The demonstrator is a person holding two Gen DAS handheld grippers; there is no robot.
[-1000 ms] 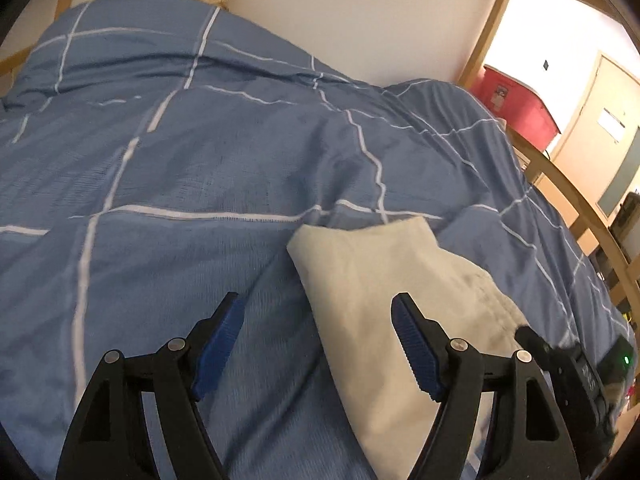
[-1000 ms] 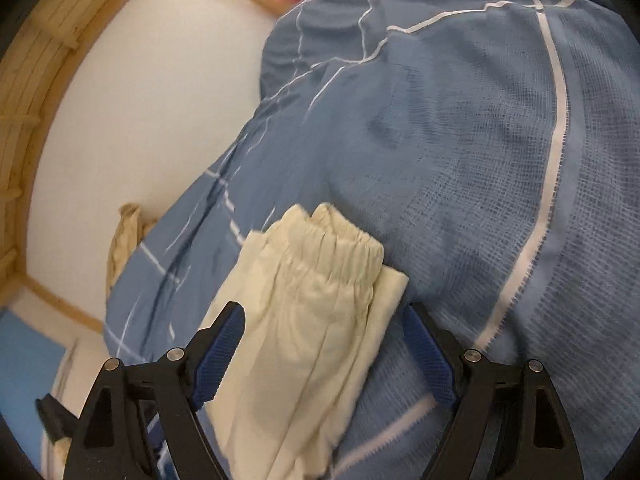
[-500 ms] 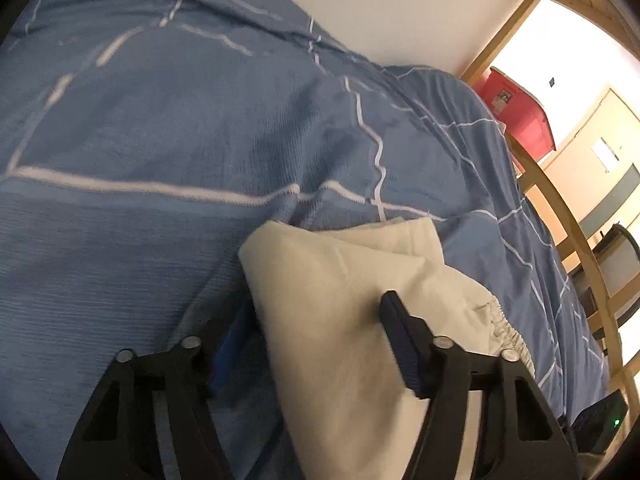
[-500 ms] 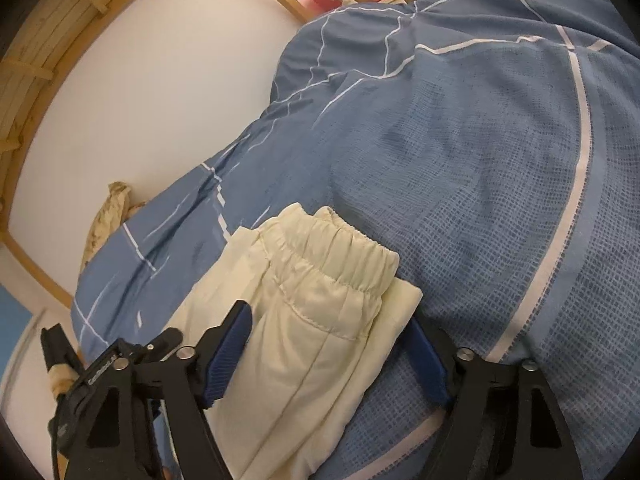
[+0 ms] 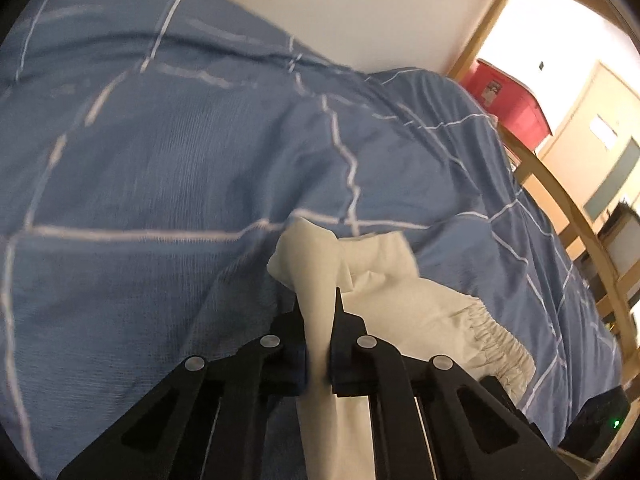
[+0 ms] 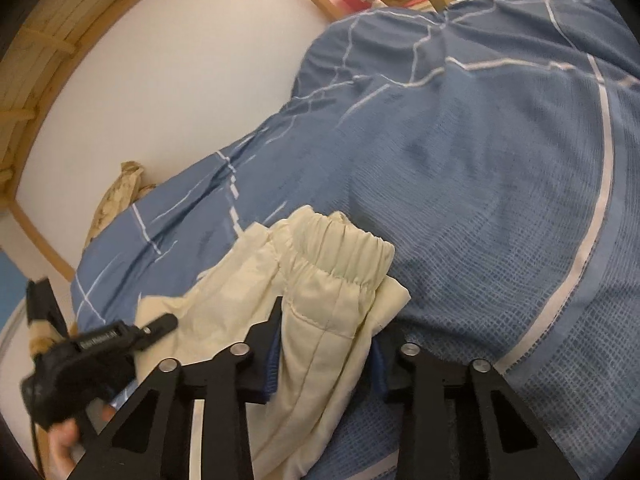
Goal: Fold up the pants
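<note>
Cream pants (image 5: 384, 300) lie folded on a blue checked duvet (image 5: 160, 160). My left gripper (image 5: 318, 308) is shut on the folded leg end of the pants and lifts a bunch of cloth. In the right wrist view the pants (image 6: 320, 280) show their elastic waistband. My right gripper (image 6: 326, 320) is closed on the waistband end, with thick cloth bunched between its blue pads. The left gripper's body (image 6: 92, 352) shows at the lower left of that view.
The duvet (image 6: 480, 160) covers the bed up to a white wall (image 5: 360, 12). A wooden bed rail (image 5: 560, 200) runs along the right. A red bin (image 5: 508, 104) stands beyond the bed. A tan cloth bundle (image 6: 120, 192) lies by the wall.
Both grippers went from wide open around the pants ends to closed on them. The left end is now bunched and raised off the duvet.
</note>
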